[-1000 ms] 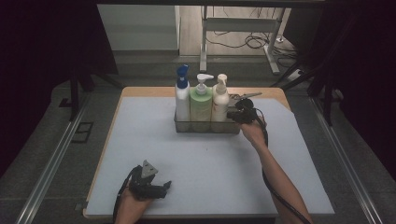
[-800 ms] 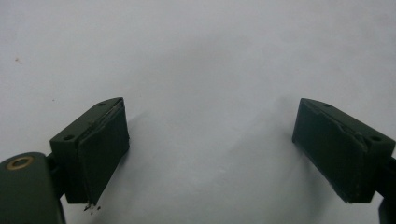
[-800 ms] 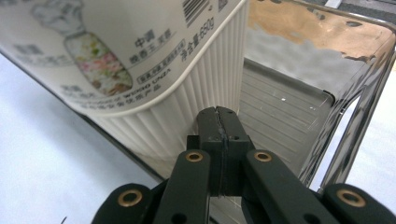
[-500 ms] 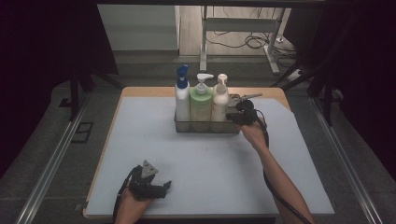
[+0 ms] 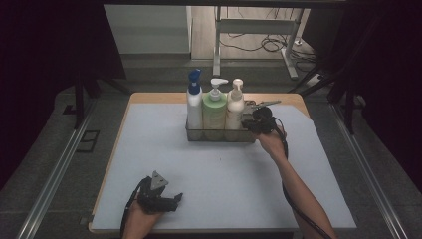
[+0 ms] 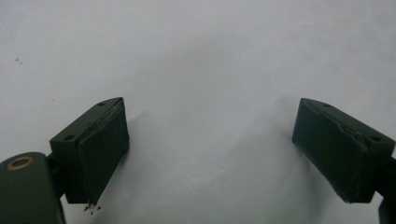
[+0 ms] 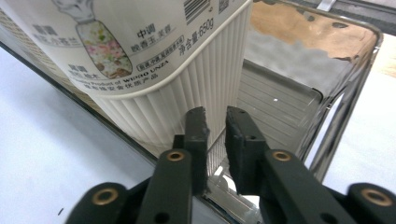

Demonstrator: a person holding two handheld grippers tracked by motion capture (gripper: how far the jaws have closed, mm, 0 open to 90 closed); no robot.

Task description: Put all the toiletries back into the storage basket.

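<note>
3 pump bottles (image 5: 214, 107), 1 tray (image 5: 219, 135), 2 grippers: right gripper (image 7: 215, 123), left gripper (image 6: 212, 140)

light: dim, dark surroundings | shadows: soft | glare: on tray (image 7: 327, 116) wall | blur: mild, close-ups soft

Three bottles (image 5: 215, 107) in tray (image 5: 219, 135)

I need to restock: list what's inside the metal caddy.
The metal caddy holds three upright pump bottles in a row: a blue-capped bottle, a green bottle and a cream bottle. Its right end is empty. The floor under the bottles is hidden.
</note>
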